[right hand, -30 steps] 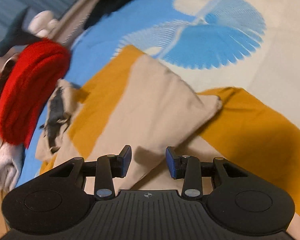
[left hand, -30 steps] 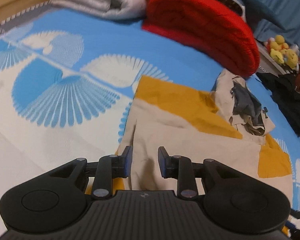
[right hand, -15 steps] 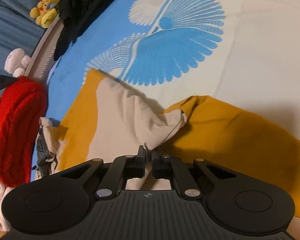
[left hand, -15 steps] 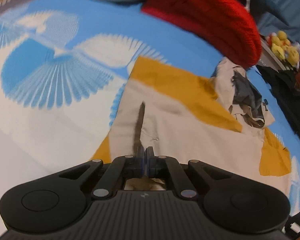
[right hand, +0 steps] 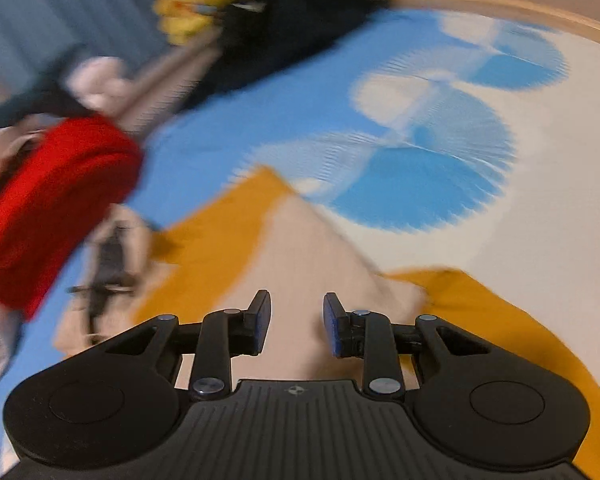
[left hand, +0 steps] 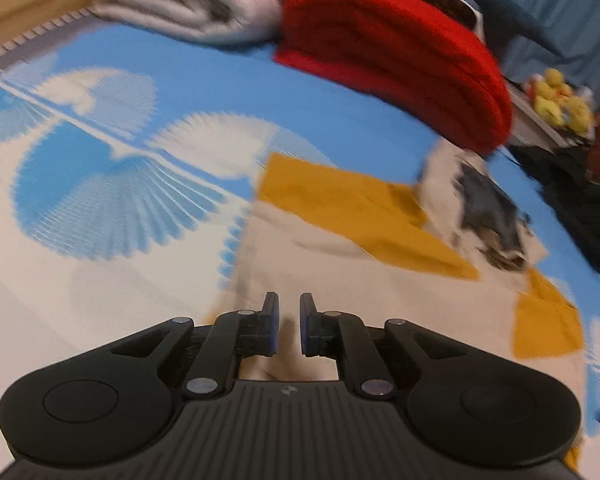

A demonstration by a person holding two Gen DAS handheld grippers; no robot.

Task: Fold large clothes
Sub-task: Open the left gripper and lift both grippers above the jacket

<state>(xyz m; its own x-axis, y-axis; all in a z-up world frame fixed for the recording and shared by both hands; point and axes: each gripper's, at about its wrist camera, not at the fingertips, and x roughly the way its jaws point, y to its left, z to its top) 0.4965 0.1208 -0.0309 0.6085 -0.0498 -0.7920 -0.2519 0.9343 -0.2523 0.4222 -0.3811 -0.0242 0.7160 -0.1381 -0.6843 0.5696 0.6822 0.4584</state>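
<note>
Your left gripper (left hand: 288,322) points down at the beige-and-mustard garment (left hand: 380,280), jaws a narrow gap apart and opening. Beige cloth shows behind the gap, but the pads aren't pressing on it; nothing is held. Your right gripper (right hand: 296,324) has jaws set wider, also opening, with beige fabric under the gap and nothing pinched. Both views are motion-blurred, the right one more so.

The garment lies spread on the bedsheet (left hand: 100,208), which is blue and white with a fan print. It's a large top, beige in the middle with mustard panels. In the left view a mustard band runs across the far edge and a mustard patch sits at the right. In the right view (right hand: 308,264) a beige flap lies folded over, its corner resting against a mustard section that stretches toward the lower right. The crumpled beige-and-grey hood part (left hand: 484,216) lies at the far end, just beside the red folded knit (left hand: 400,52).

The red knit sits at the far edge of the bed, next to a stack of white folded cloth (left hand: 188,0). Yellow plush toys (left hand: 560,100) and dark clothing (left hand: 580,208) sit off to the right in the left view.
</note>
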